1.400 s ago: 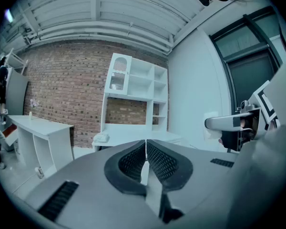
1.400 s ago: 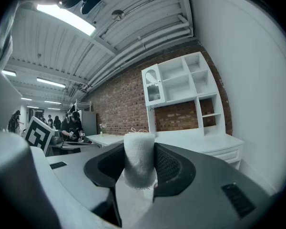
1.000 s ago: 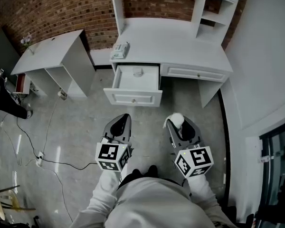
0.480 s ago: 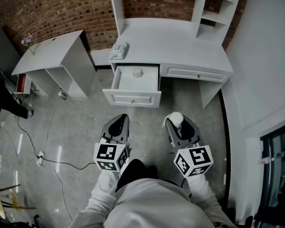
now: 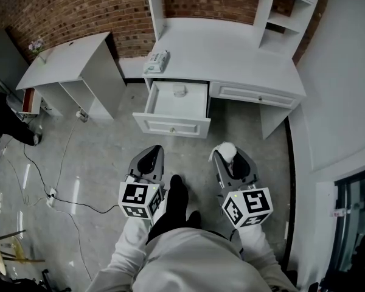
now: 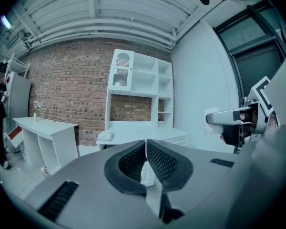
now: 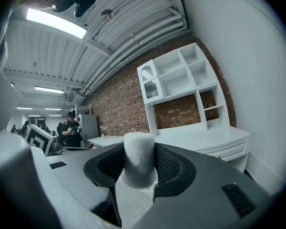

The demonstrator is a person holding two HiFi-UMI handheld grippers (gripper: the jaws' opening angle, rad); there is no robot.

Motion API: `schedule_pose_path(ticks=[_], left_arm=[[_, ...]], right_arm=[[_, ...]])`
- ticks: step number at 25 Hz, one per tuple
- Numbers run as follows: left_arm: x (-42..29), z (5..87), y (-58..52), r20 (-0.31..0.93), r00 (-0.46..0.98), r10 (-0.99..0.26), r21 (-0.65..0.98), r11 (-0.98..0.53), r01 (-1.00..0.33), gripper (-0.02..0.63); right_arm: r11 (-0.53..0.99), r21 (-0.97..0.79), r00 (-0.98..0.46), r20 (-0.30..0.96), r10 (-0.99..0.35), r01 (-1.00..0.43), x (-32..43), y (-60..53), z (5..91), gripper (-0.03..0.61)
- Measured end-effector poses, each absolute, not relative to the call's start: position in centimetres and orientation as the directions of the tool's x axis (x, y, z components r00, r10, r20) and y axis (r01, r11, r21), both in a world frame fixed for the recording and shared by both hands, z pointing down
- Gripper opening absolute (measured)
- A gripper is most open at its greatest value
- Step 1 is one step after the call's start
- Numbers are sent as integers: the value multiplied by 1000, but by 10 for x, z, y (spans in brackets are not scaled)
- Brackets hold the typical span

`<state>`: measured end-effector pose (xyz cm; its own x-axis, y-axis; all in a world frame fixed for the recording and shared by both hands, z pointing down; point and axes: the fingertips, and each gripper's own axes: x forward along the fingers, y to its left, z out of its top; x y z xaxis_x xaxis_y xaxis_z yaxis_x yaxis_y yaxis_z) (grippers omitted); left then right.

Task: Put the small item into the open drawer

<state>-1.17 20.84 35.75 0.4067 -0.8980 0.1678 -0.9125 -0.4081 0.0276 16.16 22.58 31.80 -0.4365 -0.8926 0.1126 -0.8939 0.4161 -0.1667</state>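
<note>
The person's hands are hidden behind the marker cubes, and only the white sleeves [image 5: 131, 248] show. A small round thing [image 5: 180, 92] at the back of the open drawer [image 5: 172, 126] is too tiny to name. Both grippers point almost level, toward the desk [image 5: 231, 53]. The right gripper [image 7: 139, 149] squeezes a white gauze roll [image 5: 226, 151], which stands upright between its jaws. The left gripper [image 6: 146, 149] has its jaws pressed together with nothing in them. The drawer is ahead of the left gripper, well apart from both.

The right gripper [image 5: 225, 158] holds a white roll [image 5: 227, 149], facing the open drawer [image 5: 172, 126].
</note>
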Motion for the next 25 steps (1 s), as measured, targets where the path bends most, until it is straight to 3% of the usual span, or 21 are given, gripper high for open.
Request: schedule_pose_path(ticks=[25], left_arm=[[-56, 383, 4, 212, 445, -870, 96, -434, -896, 25]], right_arm=[[353, -166, -374, 113, -921, -921, 121, 24, 316, 196]])
